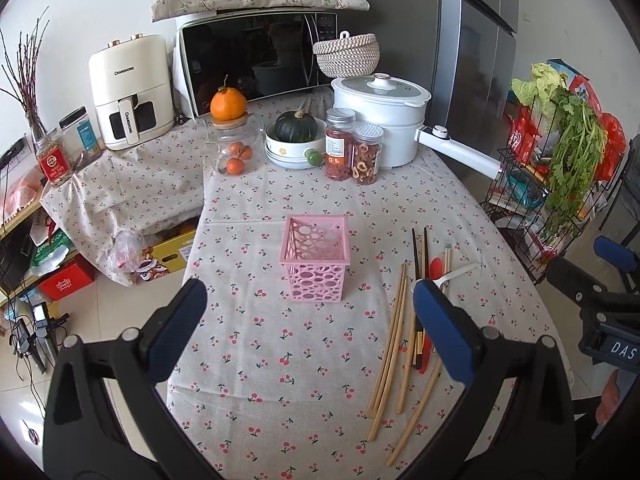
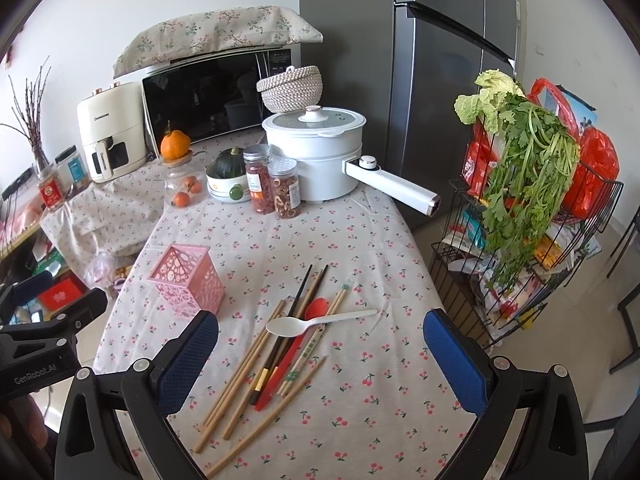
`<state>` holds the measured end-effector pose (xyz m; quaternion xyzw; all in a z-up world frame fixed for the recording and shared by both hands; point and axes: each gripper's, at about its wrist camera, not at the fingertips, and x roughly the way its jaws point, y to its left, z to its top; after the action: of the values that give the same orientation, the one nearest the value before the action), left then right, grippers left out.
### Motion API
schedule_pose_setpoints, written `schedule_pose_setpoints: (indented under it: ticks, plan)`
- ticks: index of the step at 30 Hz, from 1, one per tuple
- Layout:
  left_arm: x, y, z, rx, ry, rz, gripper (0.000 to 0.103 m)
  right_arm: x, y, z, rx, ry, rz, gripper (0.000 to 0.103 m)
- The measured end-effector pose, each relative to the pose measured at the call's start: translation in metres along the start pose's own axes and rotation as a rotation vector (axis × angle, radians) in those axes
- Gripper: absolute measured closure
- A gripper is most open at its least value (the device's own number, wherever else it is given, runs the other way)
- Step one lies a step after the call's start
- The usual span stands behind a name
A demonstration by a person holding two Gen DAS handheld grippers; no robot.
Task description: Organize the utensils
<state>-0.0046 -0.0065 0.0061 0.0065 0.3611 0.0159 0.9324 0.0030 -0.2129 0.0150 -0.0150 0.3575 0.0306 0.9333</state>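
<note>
Two grippers hang over the cherry-print tablecloth (image 2: 360, 248), both wide open and holding nothing: the left gripper (image 1: 310, 332) and the right gripper (image 2: 320, 356). Nearest the right one lies a loose pile of bamboo chopsticks (image 2: 240, 380), dark chopsticks (image 2: 298, 292) and a red spoon (image 2: 316, 308), their long axes running from near-left to far-right. A white spoon (image 2: 288, 326) lies across them, bowl to the left. Farther left stands the pink basket (image 2: 188, 280), upright and apart from the pile.
</note>
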Motion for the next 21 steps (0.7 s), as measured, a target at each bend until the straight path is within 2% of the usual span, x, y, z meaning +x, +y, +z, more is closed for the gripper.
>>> schedule_pose_setpoints:
  ticks: [21]
  plan:
    - [-0.0031,0.0021,-0.0011,0.02,-0.032,0.043,0.001,0.0098,0.0063,0.0053,-0.004,0.004,-0.003,0.0]
